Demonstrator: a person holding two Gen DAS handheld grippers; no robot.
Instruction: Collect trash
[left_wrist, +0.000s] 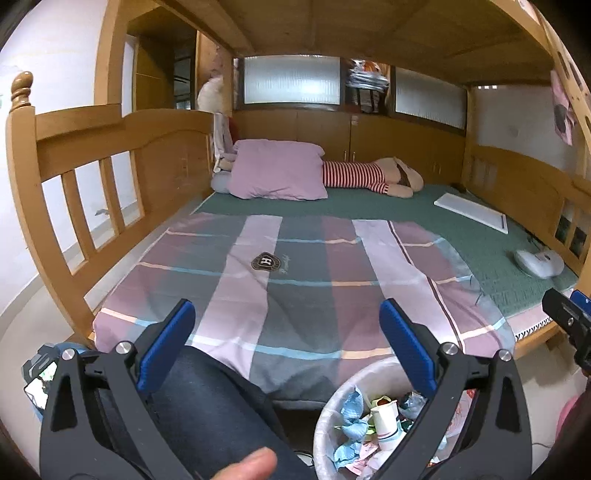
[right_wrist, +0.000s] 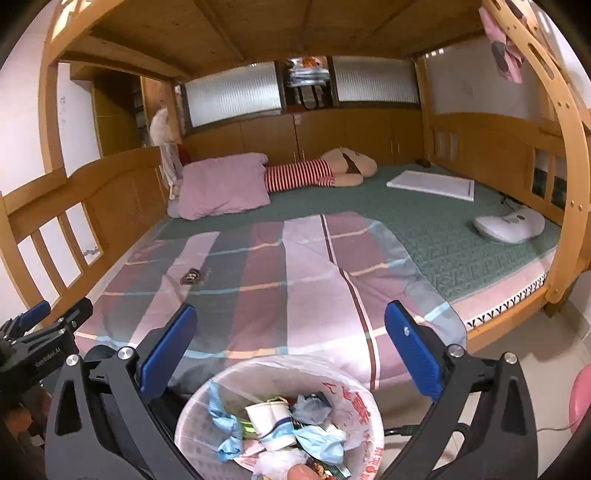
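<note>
Left gripper and right gripper hovering angled down over trash bin beside bed, fingers spread wide, gripping nothing. Crumpled trash lying inside bin. Bag's red lettering unreadable.

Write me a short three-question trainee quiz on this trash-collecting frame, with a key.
1. True or false: the right gripper grips a paper cup.
2. Where does the paper cup lie? A) on the striped quilt B) in the lined trash bin C) on the green mat
3. Fill in: beside the pink pillow lies a doll in a red-and-white ____ outfit.

Key
1. False: both it and the left gripper are open and hold nothing.
2. B: the cup lies among crumpled wrappers in the trash bin.
3. Striped: see the doll.
</note>
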